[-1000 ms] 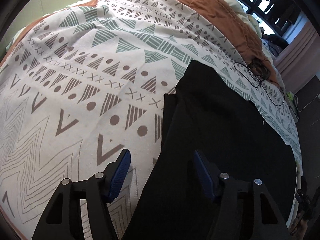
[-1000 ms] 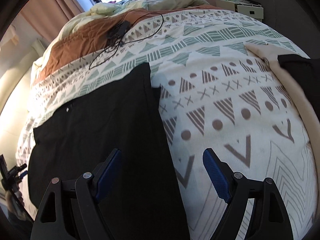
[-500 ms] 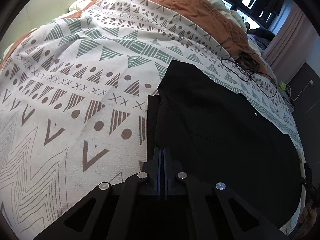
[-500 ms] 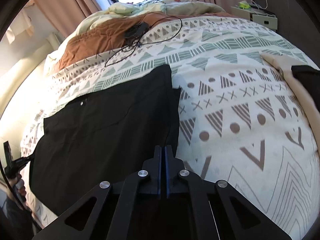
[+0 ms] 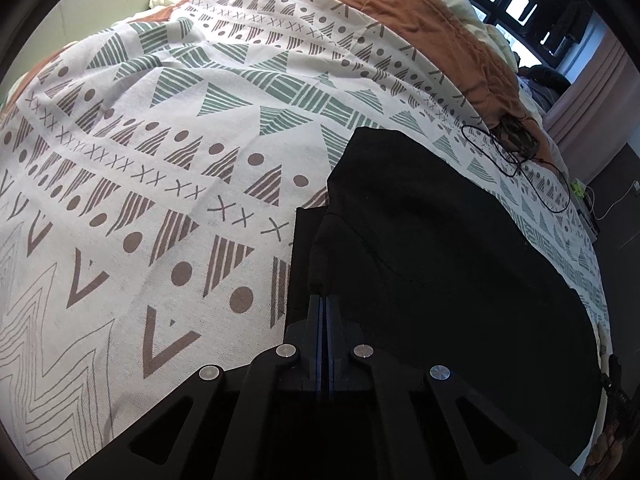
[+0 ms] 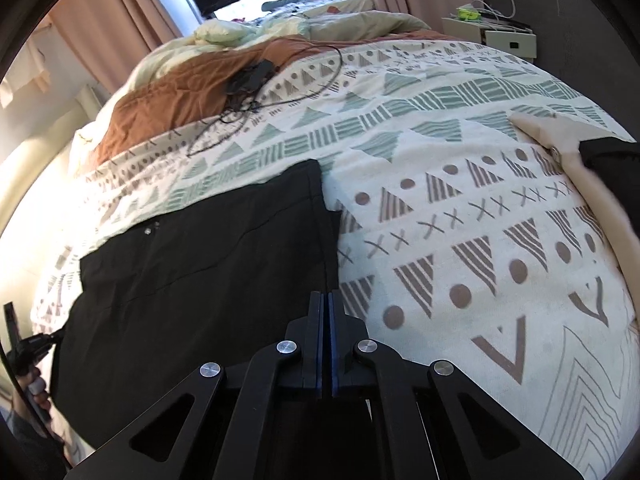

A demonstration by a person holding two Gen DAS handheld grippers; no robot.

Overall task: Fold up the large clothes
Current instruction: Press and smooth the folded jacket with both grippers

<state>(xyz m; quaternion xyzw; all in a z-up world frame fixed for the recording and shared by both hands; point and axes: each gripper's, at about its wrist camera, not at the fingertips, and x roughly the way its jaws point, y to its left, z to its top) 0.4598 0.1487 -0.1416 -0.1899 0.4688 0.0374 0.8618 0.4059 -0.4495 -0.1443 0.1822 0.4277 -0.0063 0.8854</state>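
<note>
Claws come first in both wrist views. The left claw (image 5: 324, 300) is clenched, its blue-lined pads pressed together on a raised pucker of black fabric at the near edge of the black garment (image 5: 440, 264). The right claw (image 6: 325, 296) is likewise clenched on the same garment (image 6: 200, 280), gripping the near hem close to its right-hand corner. Judging by the two pinches along one edge, the hold is meant to lift that edge evenly so it can be carried over toward the far side for a fold; gripping at two spread points should keep the cloth from sagging in the middle.

Beyond the claws, the garment lies mostly flat on the bed, on a patterned bedspread (image 5: 160, 160) printed with triangles, dots and crosses. A narrow lower layer of black cloth shows beside the top layer in both views, so it looks already doubled at least once. A small pale button or rivet sits on its far part in the right view.

Farther off, a tangle of black cable (image 6: 256, 80) rests where the bedspread meets a rust-brown quilt (image 6: 168, 100), well apart from the garment. At the far right, cream cloth (image 6: 560, 140) lies with something dark on it. No container is visible.
</note>
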